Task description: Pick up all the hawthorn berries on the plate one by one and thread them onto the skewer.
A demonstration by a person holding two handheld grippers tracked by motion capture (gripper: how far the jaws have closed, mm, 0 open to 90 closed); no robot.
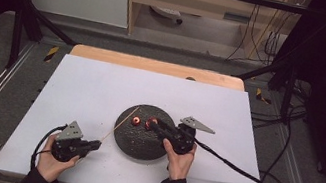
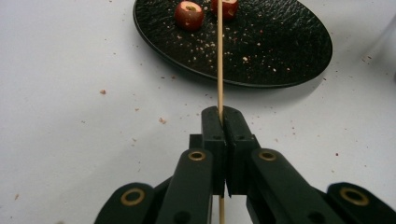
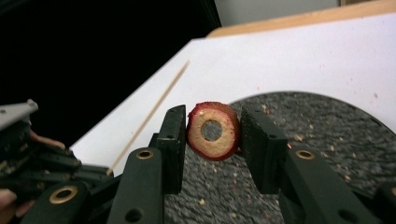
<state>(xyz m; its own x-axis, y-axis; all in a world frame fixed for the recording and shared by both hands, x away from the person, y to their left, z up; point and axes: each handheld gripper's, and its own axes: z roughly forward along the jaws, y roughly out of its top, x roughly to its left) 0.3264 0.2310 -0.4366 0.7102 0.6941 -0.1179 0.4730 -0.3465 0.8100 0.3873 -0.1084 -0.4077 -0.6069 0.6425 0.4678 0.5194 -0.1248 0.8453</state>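
A thin wooden skewer (image 1: 116, 126) slants from my left gripper (image 1: 96, 145) up over the rim of a black round plate (image 1: 141, 143). In the left gripper view the jaws (image 2: 222, 116) are shut on the skewer (image 2: 219, 65), which points at two red cored fruits (image 2: 189, 14). My right gripper (image 1: 152, 124) reaches over the plate from the right and is shut on one red fruit (image 1: 150, 121). The right gripper view shows that fruit (image 3: 201, 140), a ring with a centre hole, pinched between the jaws (image 3: 212, 122) just over the plate (image 3: 327, 135). The other fruit (image 1: 136, 121) lies on the plate.
The plate sits mid-front on a white board (image 1: 101, 85) over a wooden table (image 1: 155, 65). Crumbs dot the plate and the board around it. A black cable (image 1: 234, 167) trails right from the right gripper. Metal frame legs stand at the table's far corners.
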